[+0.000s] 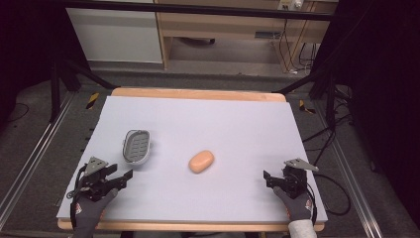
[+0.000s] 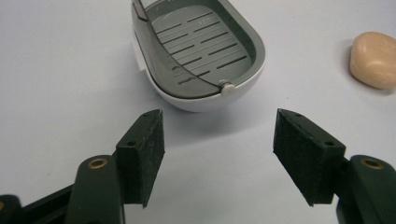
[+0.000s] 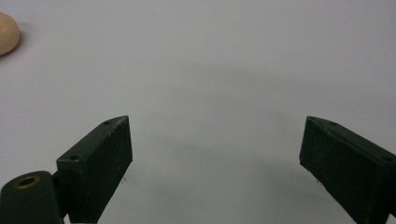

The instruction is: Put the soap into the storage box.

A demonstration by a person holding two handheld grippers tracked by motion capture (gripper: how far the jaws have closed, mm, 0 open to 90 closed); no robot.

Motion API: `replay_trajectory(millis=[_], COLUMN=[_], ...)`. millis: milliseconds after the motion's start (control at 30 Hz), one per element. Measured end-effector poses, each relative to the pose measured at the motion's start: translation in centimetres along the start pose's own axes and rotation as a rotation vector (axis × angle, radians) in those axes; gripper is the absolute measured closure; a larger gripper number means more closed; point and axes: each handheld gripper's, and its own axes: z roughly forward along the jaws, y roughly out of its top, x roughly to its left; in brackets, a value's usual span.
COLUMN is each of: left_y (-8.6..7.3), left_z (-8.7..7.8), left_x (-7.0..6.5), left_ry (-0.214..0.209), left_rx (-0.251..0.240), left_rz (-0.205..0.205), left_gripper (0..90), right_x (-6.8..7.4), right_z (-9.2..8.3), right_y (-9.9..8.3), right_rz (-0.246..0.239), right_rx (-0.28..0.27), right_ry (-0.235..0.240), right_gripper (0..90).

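Pale surface [image 1: 237, 129]: soap dish [image 1: 136, 146] left of centre, soap [image 1: 201, 161] central. My left gripper [image 1: 130, 174] and right gripper [image 1: 266, 176] gape empty; smooth soap might slip when pinched.

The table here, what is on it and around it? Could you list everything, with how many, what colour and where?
soap dish: one, grey slotted tray in a white shell, left part of the table, just ahead of the left gripper.
bar of soap: one, peach, near the middle of the table, lying apart from the dish.
table cover: one, pale lilac sheet, over a wooden top whose edge shows at the far side.
cabinet: one, light wood, on the floor beyond the table.
left gripper: one, black, jaws wide apart, holding nothing, near left corner.
right gripper: one, black, jaws wide apart, holding nothing, near right corner.
gloved hands: two, grey with orange, at the near edge.
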Motion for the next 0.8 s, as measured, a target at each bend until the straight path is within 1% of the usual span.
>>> replay_trajectory(millis=[67,100,200,500,667,733,800], left_y=[0.1,0.2,0.5,1.1,1.6,1.9,2.0], left_z=[-0.1,-0.1,-0.2,-0.1,-0.4,-0.5,-0.5], left_x=[-0.3,-0.5,-1.0,-2.3,-2.8,-2.9,-3.0], left_ry=[-0.009,-0.012,-0.022,-0.040,-0.048,-0.051,-0.052], left_rx=[-0.002,-0.001,-0.012,-0.024,-0.034,-0.039,-0.044], left_rz=[0.000,0.009,0.006,0.033,0.044,0.051,0.053], left_gripper=[33.1,33.1,33.2,33.7,33.7,33.8,33.7], right_x=[0.0,0.0,0.1,0.1,0.3,0.4,0.4], right_z=[0.0,0.0,0.0,-0.1,-0.1,-0.1,-0.1], right_y=[0.0,0.0,-0.1,0.0,0.0,0.0,0.0], right_rz=[-0.001,-0.002,0.002,-0.006,-0.010,-0.002,-0.003], right_rx=[-0.001,0.001,0.002,-0.003,-0.006,-0.003,-0.002], right_ry=[0.000,0.000,0.006,0.015,0.018,0.021,0.027], right_gripper=[9.5,9.5,9.3,7.8,7.3,7.3,7.3])
